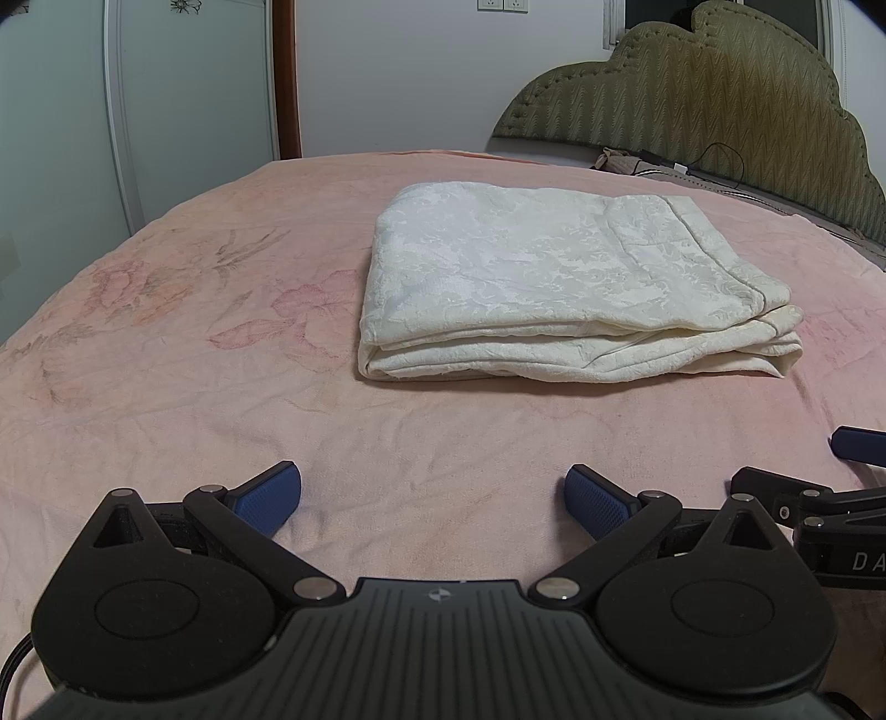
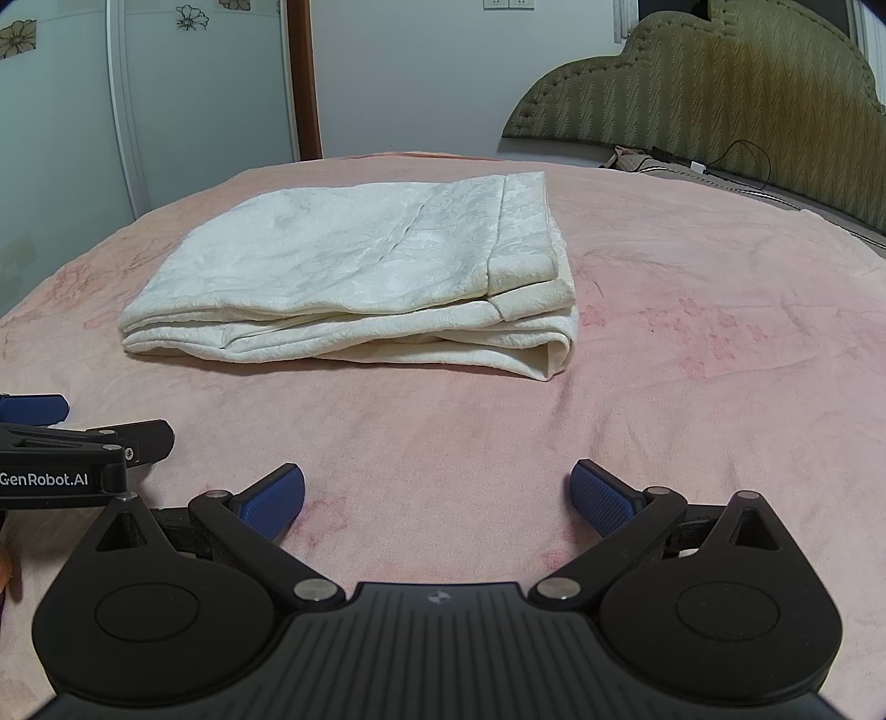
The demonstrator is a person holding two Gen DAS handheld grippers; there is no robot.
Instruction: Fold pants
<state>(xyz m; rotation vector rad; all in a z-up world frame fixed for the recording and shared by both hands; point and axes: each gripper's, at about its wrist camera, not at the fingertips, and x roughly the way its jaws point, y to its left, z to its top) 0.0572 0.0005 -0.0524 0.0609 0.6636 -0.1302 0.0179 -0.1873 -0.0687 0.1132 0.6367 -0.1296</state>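
This is a bedroom in a home. Ahead of the tool spreads a bed under a pink floral bedspread (image 1: 221, 387), and beyond it to the right stands a scalloped olive padded headboard (image 1: 720, 99). Far left is a pale flower-decorated wardrobe door (image 2: 194, 83), with wall sockets (image 2: 508, 4) high ahead.

Cream damask-patterned pants (image 1: 554, 277), faded pink floral bedspread (image 1: 166, 343), olive zigzag-quilted headboard (image 1: 692, 99), blue gripper pads (image 1: 266, 498)

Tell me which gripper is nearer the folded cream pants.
Neither clearly: both sit about level, short of the folded cream pants on the pink bedspread. The left gripper faces their left end, the right gripper their right end; both open, apart from the cloth.
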